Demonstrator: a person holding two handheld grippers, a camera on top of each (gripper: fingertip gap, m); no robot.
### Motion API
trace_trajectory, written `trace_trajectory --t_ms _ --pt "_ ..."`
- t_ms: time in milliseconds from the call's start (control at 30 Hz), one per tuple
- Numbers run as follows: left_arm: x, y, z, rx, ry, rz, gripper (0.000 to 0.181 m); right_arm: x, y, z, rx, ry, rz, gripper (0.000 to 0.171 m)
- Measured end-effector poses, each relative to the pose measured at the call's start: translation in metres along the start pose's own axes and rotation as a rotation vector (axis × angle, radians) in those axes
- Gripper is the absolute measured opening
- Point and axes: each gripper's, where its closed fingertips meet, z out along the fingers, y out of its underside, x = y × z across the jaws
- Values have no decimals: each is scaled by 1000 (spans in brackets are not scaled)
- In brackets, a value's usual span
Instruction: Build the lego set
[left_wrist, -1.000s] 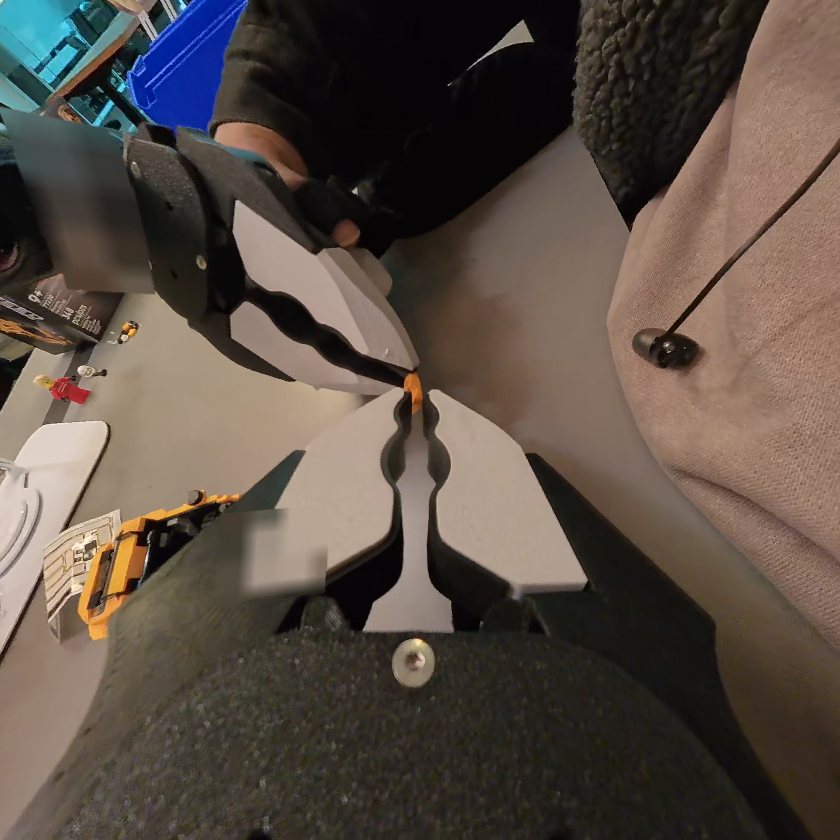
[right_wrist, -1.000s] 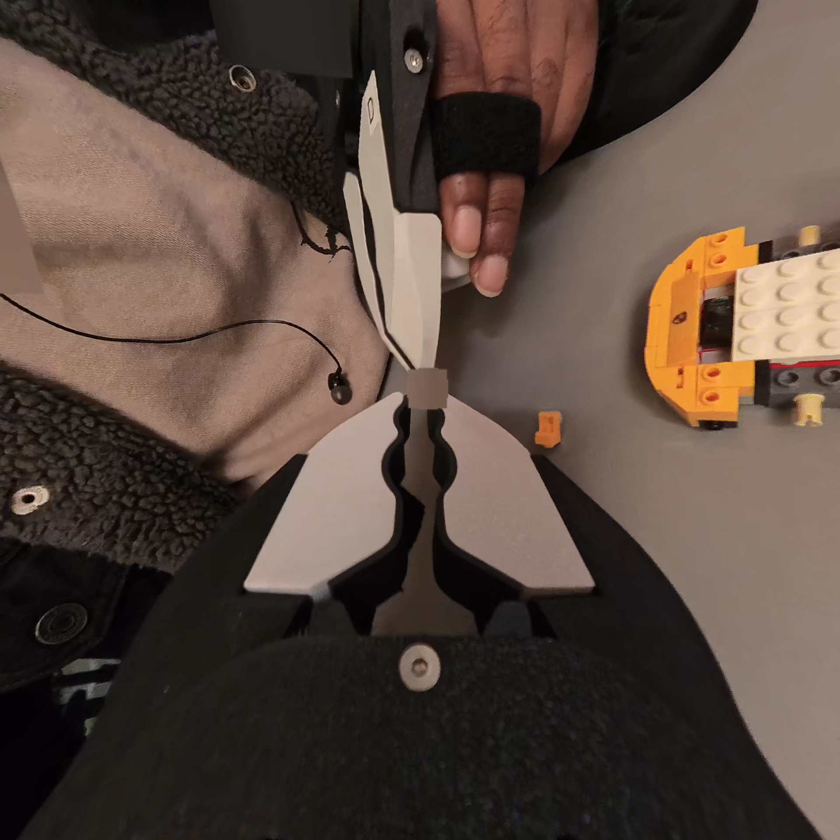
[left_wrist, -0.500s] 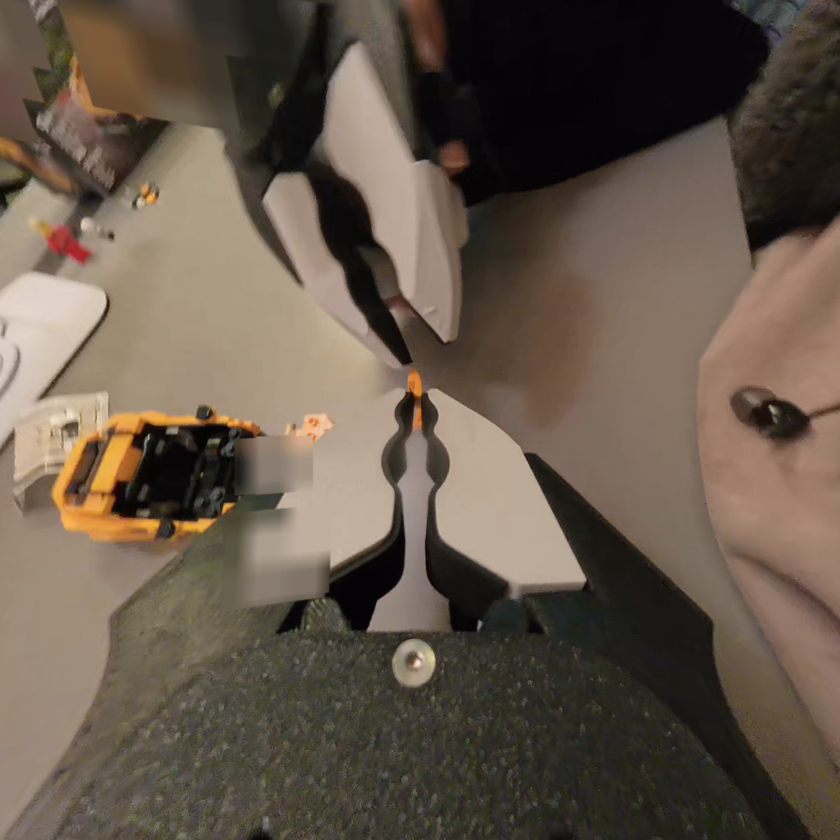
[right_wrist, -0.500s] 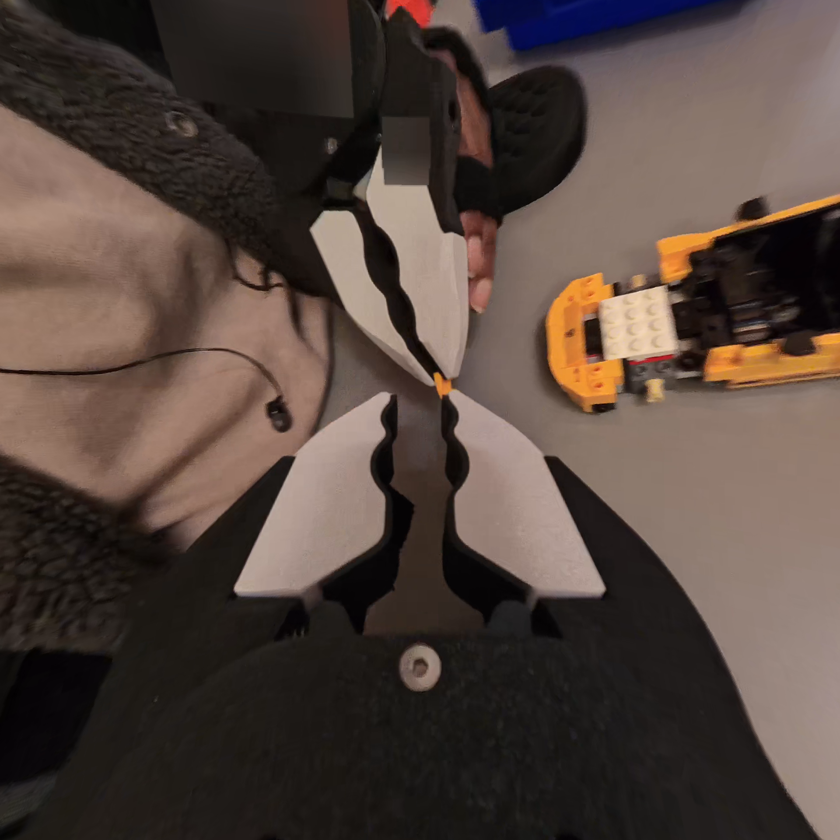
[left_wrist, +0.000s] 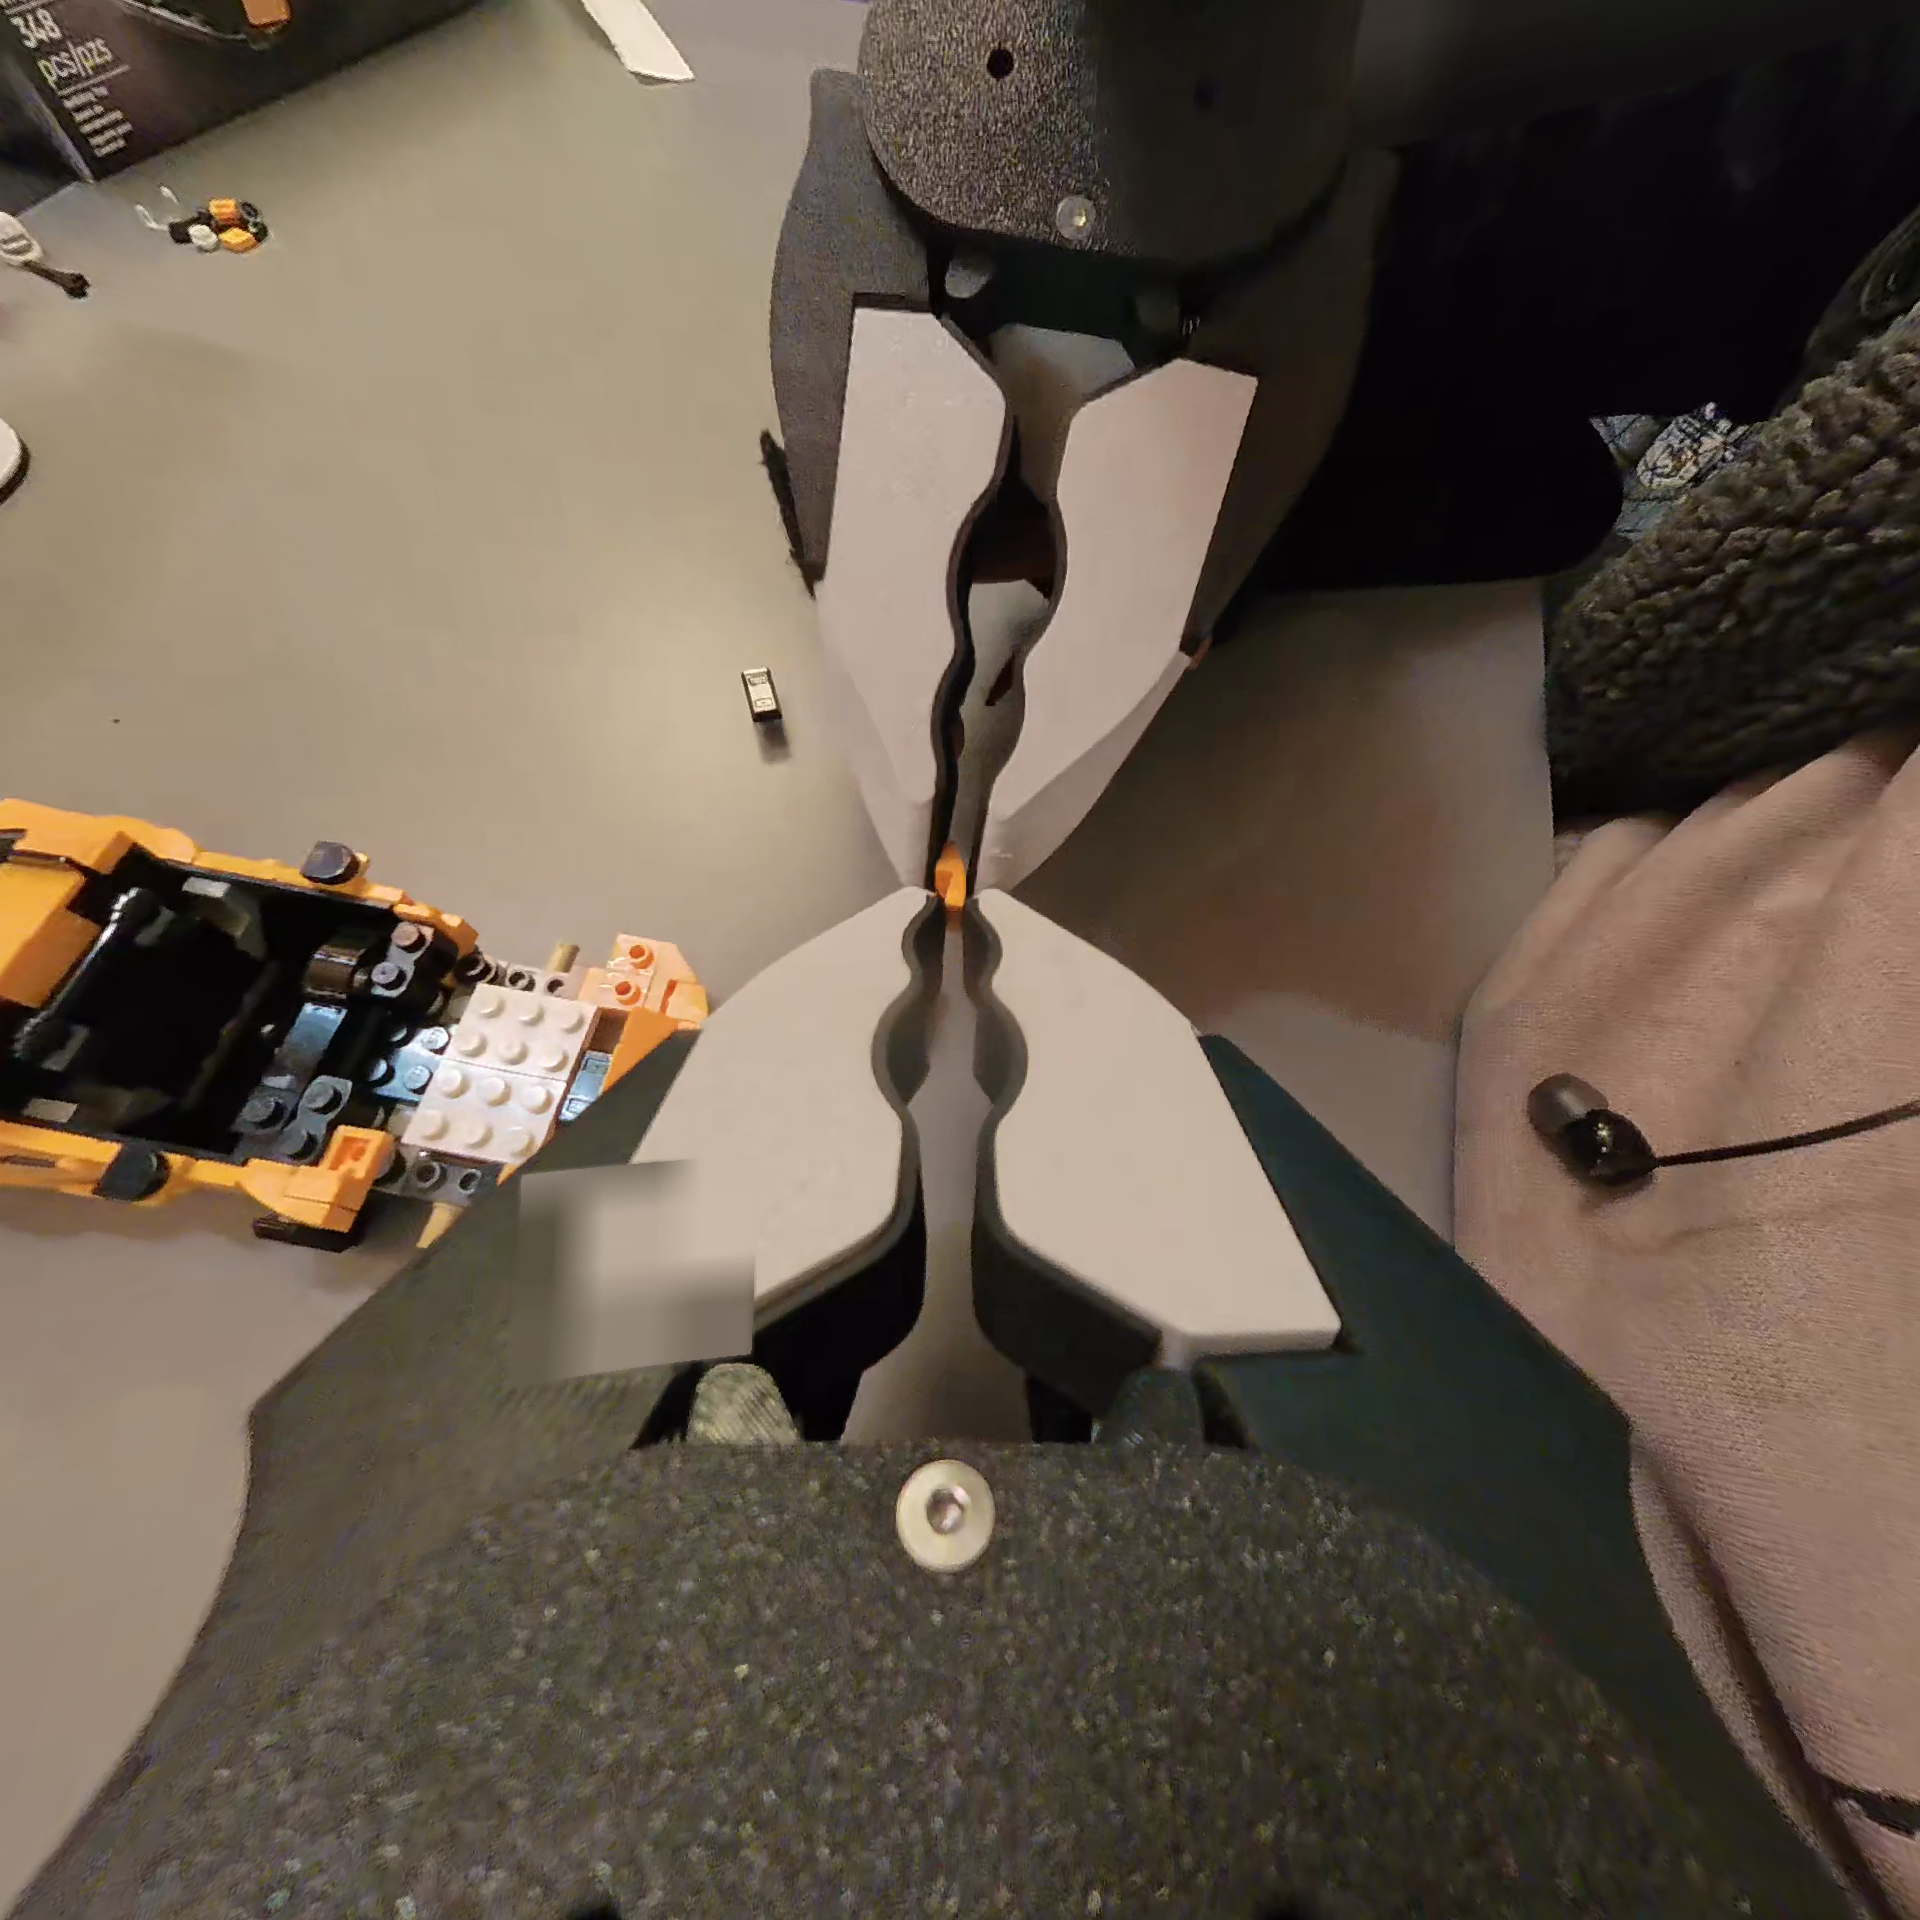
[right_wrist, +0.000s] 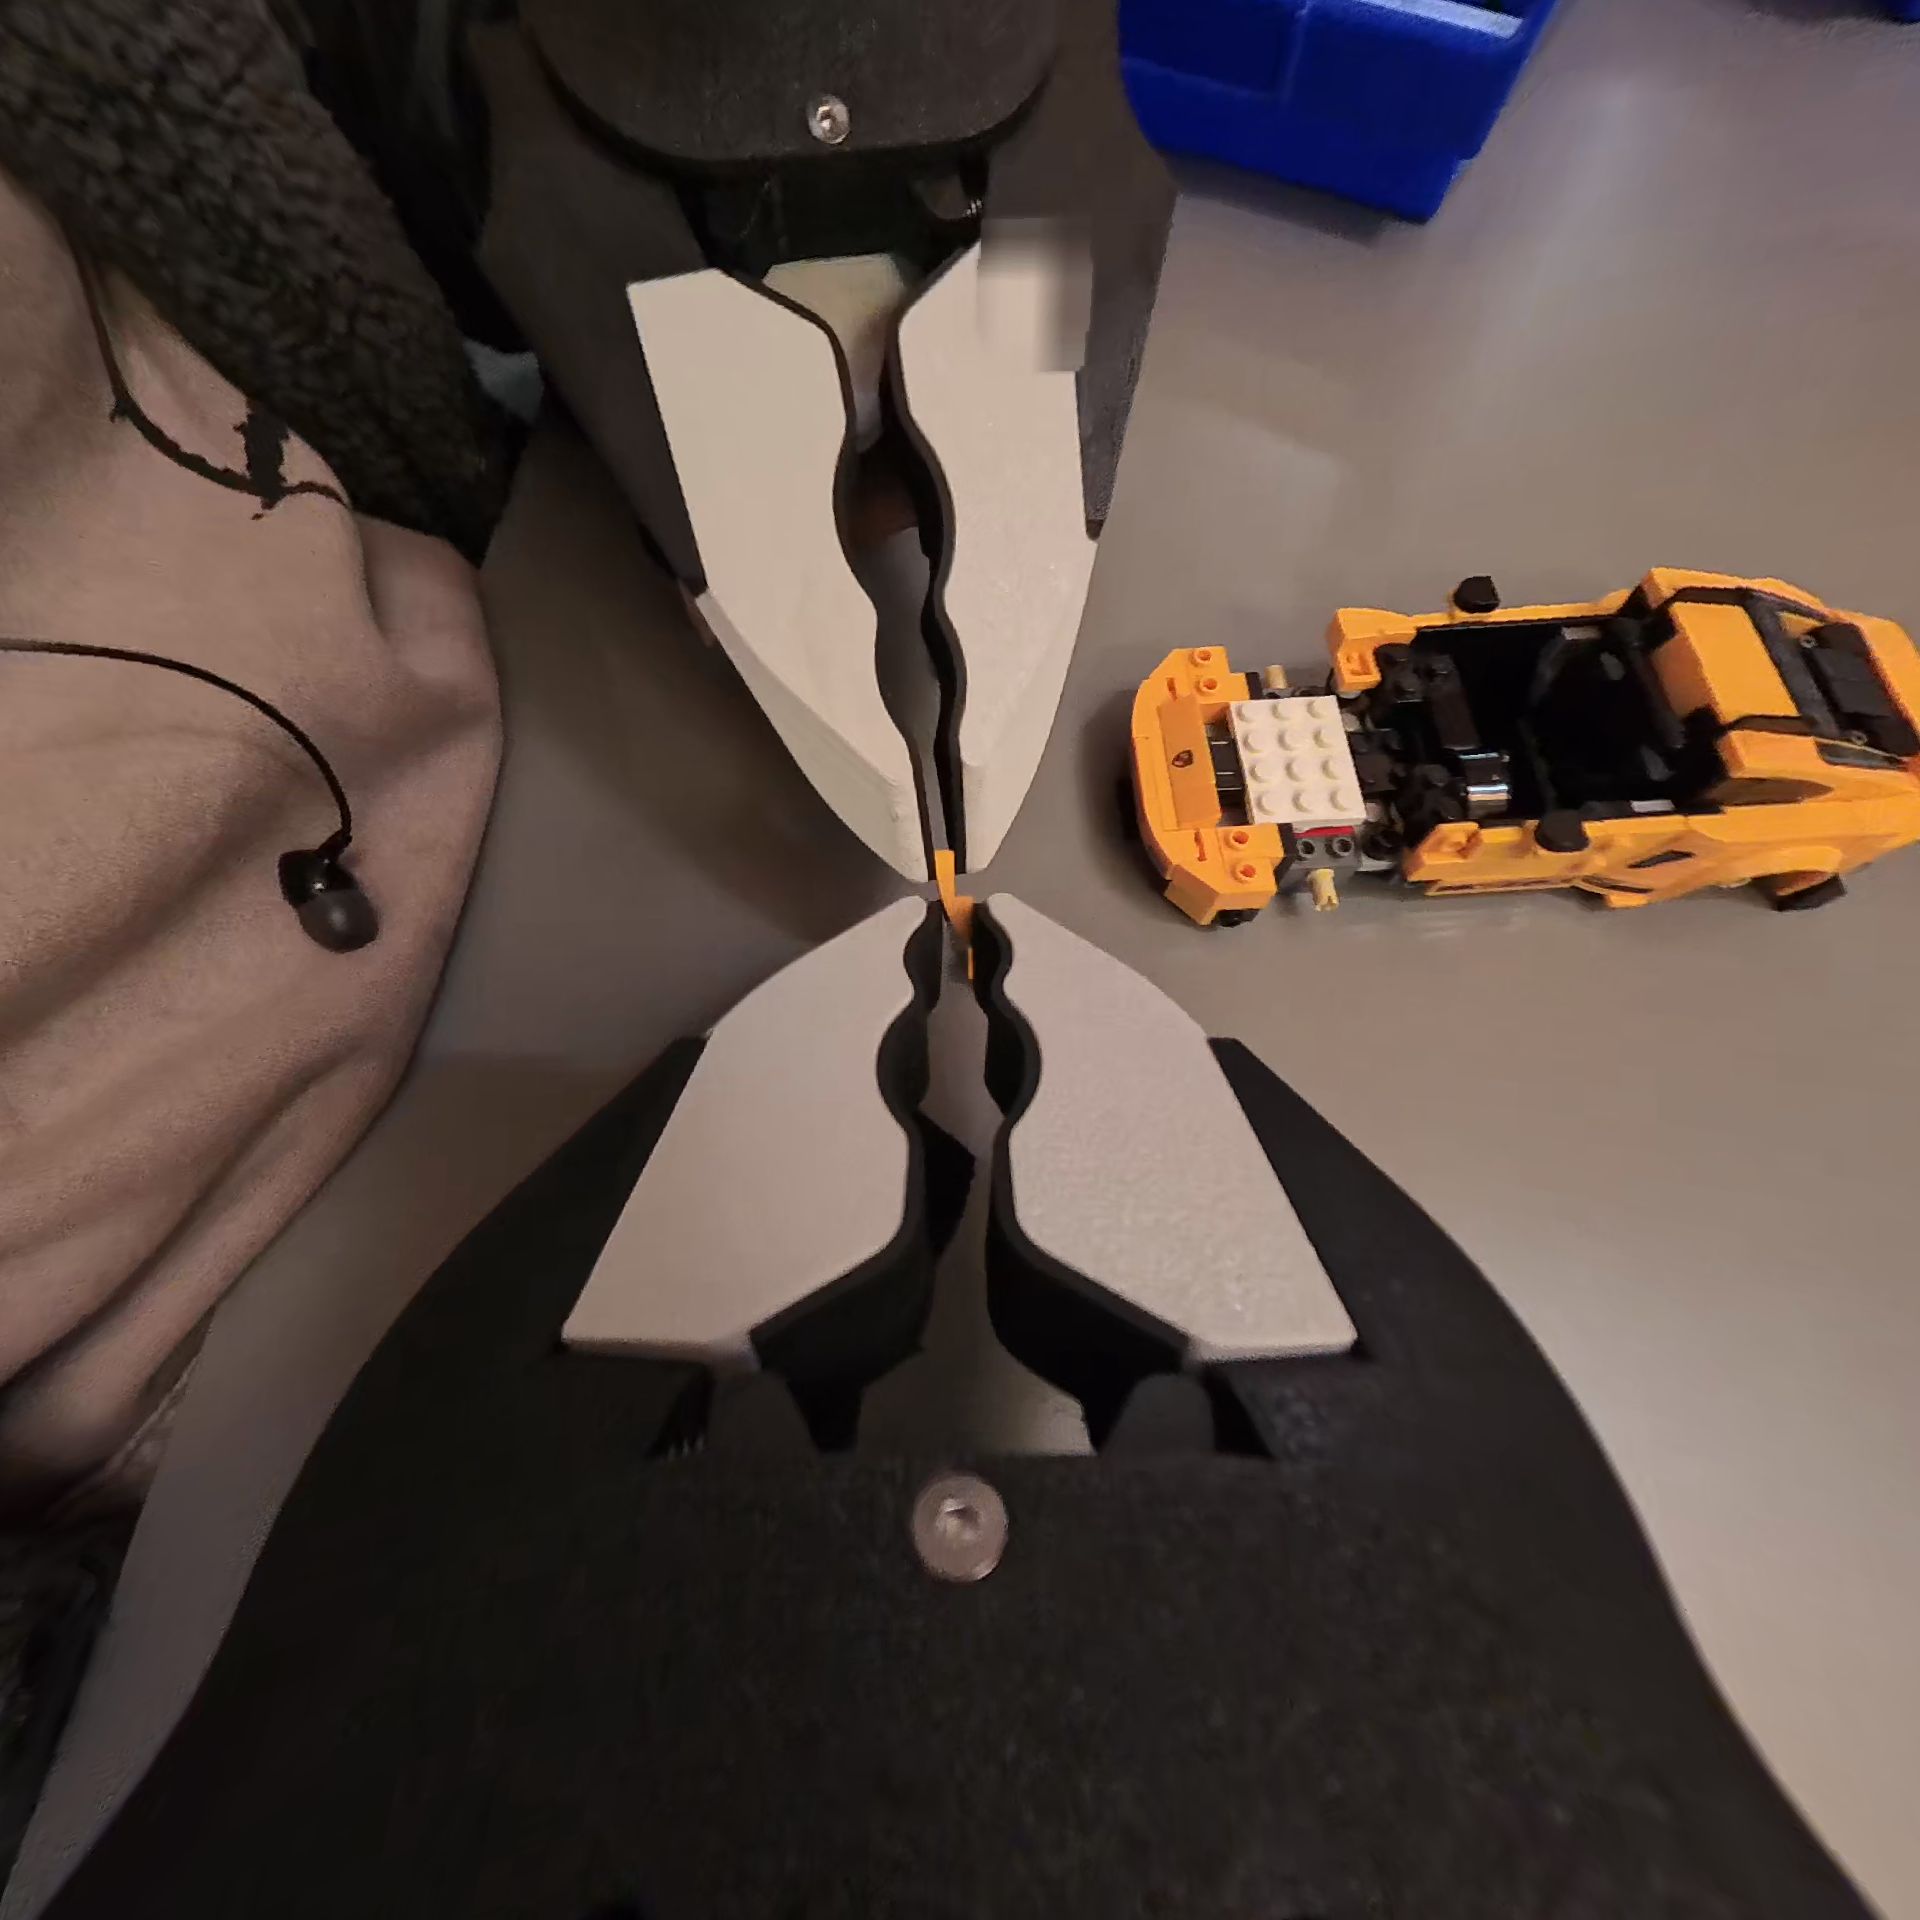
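A small orange lego piece (left_wrist: 948, 873) is pinched between the tips of both grippers, which meet tip to tip above the grey table. My left gripper (left_wrist: 945, 912) is shut on it from below in the left wrist view. My right gripper (right_wrist: 958, 920) is closed on the same piece (right_wrist: 954, 896), which reaches a little way between its fingers. The opposite gripper comes in from the top in each view. The part-built orange lego car (right_wrist: 1704, 665), with white plates at its front, stands on the table to the right; in the left wrist view it (left_wrist: 62, 935) lies at the left.
A small black piece (left_wrist: 762, 694) lies on the table (left_wrist: 468, 468) near the right gripper. Several loose small pieces (left_wrist: 223, 223) and a dark box (left_wrist: 125, 94) are at the far left. A blue bin (right_wrist: 1320, 94) stands behind. A person's clothing with an earbud (left_wrist: 1584, 1127) borders the table. The tips of both grippers are at nearly the same place.
Both grippers have swung into line, facing each other tip to tip. The right gripper's jaws, apart half a second ago, have closed onto the orange piece that the left gripper holds.
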Motion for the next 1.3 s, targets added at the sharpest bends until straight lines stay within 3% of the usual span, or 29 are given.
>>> trace_trajectory --t_ms 200,433,767,967,1300 --pt "2 6 -1 -20 30 51 7 -2 9 -3 -74 -52 -68 4" --pt "-8 25 -4 -132 38 90 19 5 36 -4 -218 -100 -115 4" --pt "-8 43 8 -367 120 200 22 -5 40 0 -260 -164 -171 4" --pt "-2 39 17 -359 161 216 8 -7 39 3 -272 -193 -197 4" --pt "10 42 11 -296 270 262 8 -18 36 12 -296 -269 -363 4"
